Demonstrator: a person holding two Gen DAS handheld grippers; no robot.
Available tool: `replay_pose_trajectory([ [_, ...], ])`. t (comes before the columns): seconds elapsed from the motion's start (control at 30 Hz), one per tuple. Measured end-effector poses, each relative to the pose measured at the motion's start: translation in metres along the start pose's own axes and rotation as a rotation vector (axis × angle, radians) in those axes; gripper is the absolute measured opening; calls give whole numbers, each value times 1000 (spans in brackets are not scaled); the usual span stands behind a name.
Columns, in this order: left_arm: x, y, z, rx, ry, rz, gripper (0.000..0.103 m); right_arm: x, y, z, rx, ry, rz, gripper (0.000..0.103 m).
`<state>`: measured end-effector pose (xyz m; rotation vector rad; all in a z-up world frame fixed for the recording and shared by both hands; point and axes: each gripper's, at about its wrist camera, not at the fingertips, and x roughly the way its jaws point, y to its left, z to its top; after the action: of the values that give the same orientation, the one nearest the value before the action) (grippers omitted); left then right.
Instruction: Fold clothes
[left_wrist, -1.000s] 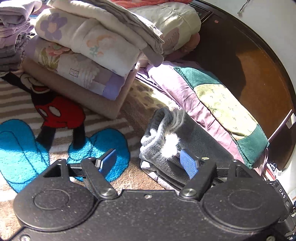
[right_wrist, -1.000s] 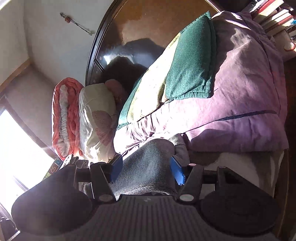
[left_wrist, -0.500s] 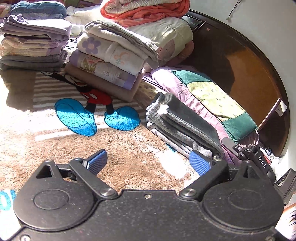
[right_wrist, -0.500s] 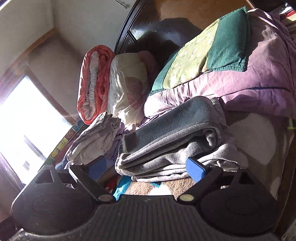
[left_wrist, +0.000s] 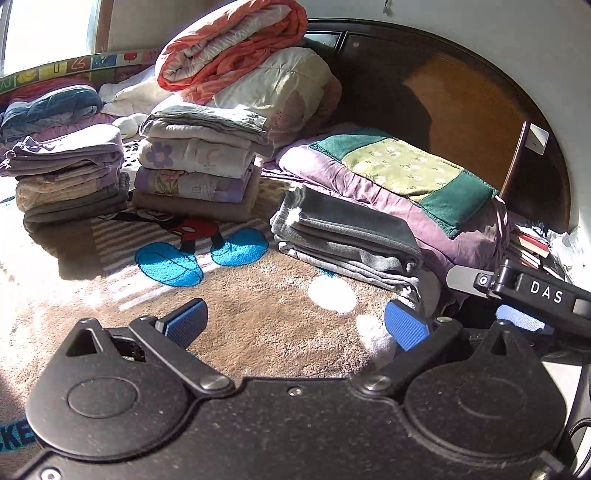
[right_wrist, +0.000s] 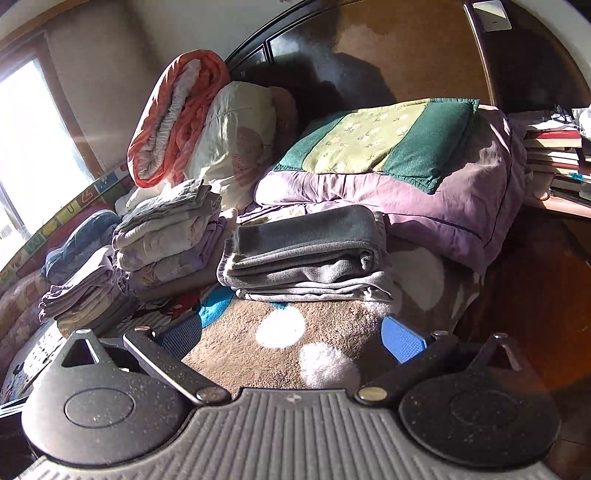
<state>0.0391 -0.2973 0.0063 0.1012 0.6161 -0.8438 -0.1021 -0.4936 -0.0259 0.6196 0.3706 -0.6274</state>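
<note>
Folded grey garment (left_wrist: 343, 236) lies on the rug (left_wrist: 258, 317), against the purple quilt (left_wrist: 373, 192). Left hand-held gripper (left_wrist: 295, 323) and right hand-held gripper (right_wrist: 291, 338) both gape, empty. Soft, light, floppy; likely best pinched at a folded edge.

Legible: "DAS" in white letters on the right gripper (left_wrist: 532, 291) body. Partial blue letters "CKE" on the blanket (left_wrist: 16, 435). Nothing else legible.

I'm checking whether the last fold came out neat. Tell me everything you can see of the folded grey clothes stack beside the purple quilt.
The folded grey clothes stack lies flat on the brown plush blanket: a darker fleece-looking piece on top, lighter grey knit layers beneath, edges roughly aligned. One side rests against the purple quilt. Both the left gripper and the right gripper are open, apart from it.
</note>
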Motion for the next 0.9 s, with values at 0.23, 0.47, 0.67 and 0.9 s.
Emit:
replay_pose_trajectory([
  [0.23, -26, -19, -3, 80, -62, 20, 103, -29, 4, -3, -41, 4, -91, 103],
  [0.47, -35, -37, -11, 141, -78, 60, 103, -44, 7, -7, -66, 8, -114, 103],
  [0.67, -38, -43, -12, 167, -67, 73, 103, -51, 8, -7, -70, 3, -124, 103],
  [0.9, -36, -40, -14, 126, -42, 66, 103, -54, 8, -6, -74, 3, -122, 103],
])
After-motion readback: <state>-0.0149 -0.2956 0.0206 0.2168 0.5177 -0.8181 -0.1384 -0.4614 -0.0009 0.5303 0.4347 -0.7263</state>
